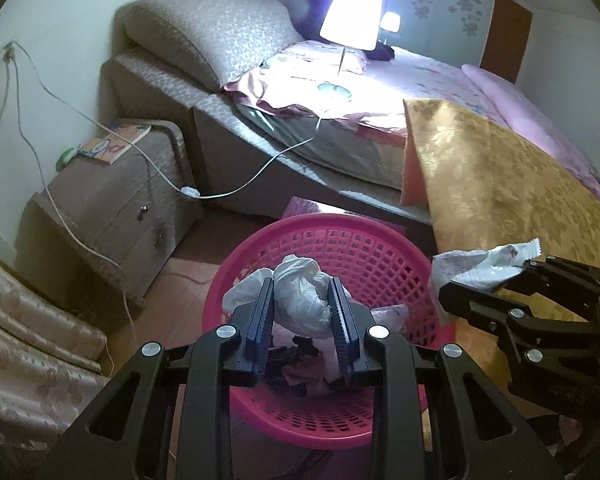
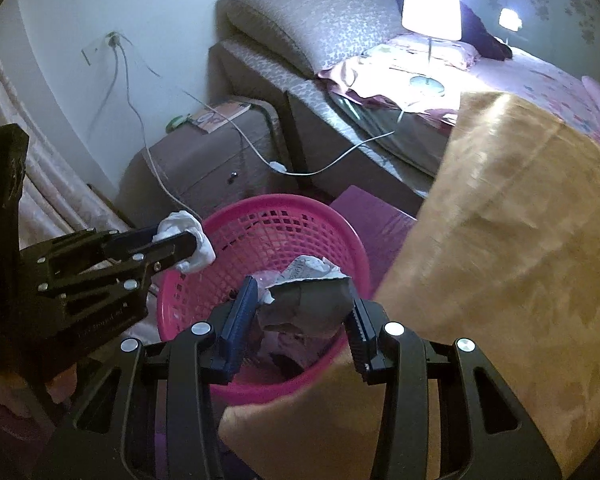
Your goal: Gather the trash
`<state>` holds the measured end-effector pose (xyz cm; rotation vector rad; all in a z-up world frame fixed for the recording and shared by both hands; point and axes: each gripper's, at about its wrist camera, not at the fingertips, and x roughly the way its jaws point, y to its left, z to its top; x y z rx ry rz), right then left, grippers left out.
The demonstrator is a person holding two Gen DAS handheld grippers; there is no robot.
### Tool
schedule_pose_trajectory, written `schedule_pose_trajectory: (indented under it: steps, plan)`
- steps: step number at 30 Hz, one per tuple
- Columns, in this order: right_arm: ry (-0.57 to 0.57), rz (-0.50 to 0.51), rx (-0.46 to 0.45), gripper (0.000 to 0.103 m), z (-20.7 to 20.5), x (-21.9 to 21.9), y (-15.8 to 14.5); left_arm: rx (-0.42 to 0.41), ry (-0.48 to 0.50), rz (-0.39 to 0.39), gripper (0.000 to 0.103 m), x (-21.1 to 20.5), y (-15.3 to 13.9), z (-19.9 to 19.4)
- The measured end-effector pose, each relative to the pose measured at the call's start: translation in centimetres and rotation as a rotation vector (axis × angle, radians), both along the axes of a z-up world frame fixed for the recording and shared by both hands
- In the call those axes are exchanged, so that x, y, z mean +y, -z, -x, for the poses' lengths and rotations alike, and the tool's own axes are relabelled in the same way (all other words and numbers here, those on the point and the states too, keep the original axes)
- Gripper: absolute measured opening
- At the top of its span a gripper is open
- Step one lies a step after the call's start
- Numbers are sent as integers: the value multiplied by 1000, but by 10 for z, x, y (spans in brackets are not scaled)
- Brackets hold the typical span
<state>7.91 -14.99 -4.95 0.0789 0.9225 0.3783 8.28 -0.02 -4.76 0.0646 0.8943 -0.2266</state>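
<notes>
A pink plastic mesh basket (image 1: pixel 380 256) stands on the floor and holds some trash; it also shows in the right wrist view (image 2: pixel 260 224). My left gripper (image 1: pixel 302 300) is shut on a crumpled white tissue (image 1: pixel 300 292) and holds it over the basket; the same gripper (image 2: pixel 188 244) and tissue (image 2: pixel 196 248) show in the right wrist view. My right gripper (image 2: pixel 304 304) is shut on a crumpled wrapper (image 2: pixel 308 300) over the basket's near rim. In the left wrist view that gripper (image 1: pixel 496 284) holds the wrapper (image 1: pixel 480 268) at the basket's right.
A table with a gold cloth (image 1: pixel 500 184) stands right of the basket. Behind is a bed (image 1: pixel 380 92) with a lit lamp (image 1: pixel 350 20). A nightstand (image 1: pixel 112 200) with a book and hanging cables stands at left. A sofa edge (image 1: pixel 28 340) is at the near left.
</notes>
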Motion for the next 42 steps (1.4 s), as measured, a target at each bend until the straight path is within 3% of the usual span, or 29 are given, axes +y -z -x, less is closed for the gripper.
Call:
schedule_pose_trajectory:
  steps: [10, 11, 13, 15, 17, 20, 26, 34, 42]
  plan:
    - [-23, -52, 86, 45, -22, 10, 15, 41, -21, 5, 30, 7, 11, -10]
    - [-20, -57, 85, 47, -23, 10, 15, 43, -25, 7, 34, 8, 11, -10]
    - [-6, -73, 81, 63, -22, 8, 13, 44, -31, 12, 39, 10, 11, -11]
    - [11, -97, 79, 69, -21, 4, 11, 40, -40, 18, 45, 12, 9, -10]
    - [26, -107, 78, 71, -21, 0, 9, 37, -47, 27, 57, 14, 7, -9]
    - [47, -113, 67, 74, -17, -5, 6, 32, -64, 43, 66, 19, 3, -8]
    - [91, -65, -19, 83, 8, -9, -10, -31, -115, 2, 79, 23, -14, 6]
    - [145, 6, -179, 94, 54, -10, -31, -152, -173, -94, 85, 27, -41, 40]
    - [147, 42, -267, 96, 82, 0, -46, -224, -198, -131, 89, 28, -57, 75]
